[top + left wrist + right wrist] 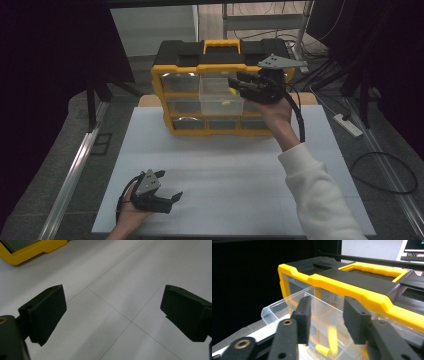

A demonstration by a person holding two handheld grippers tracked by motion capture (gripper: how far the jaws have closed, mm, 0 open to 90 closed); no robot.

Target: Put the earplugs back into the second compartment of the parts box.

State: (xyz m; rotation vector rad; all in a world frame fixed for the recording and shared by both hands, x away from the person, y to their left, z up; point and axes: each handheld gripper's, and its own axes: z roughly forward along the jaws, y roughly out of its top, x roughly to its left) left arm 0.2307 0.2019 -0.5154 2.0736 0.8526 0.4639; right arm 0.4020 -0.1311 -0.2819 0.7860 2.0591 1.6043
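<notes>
A yellow and black drawer organizer (pixel 220 55) stands at the far middle of the white table (pixel 225 175). Its clear top-middle drawer (pixel 220 100) is pulled out. My right gripper (pixel 235 82) hovers over that drawer, open. In the right gripper view the jaws (pixel 327 315) stand apart above the drawer (pixel 277 310). A blurred yellow piece (pixel 333 338) shows below the gap, and a small yellow cylinder (pixel 322 350) lies on the drawer's floor. My left gripper (pixel 170 185) rests low at the near left, open (pixel 113 312) over bare table.
Other clear drawers (pixel 180 82) of the organizer are pushed in. A corner of the organizer's yellow base (pixel 30 252) shows in the left gripper view. A power strip (pixel 350 125) and cables (pixel 385 172) lie on the floor to the right. Dark curtains flank the table.
</notes>
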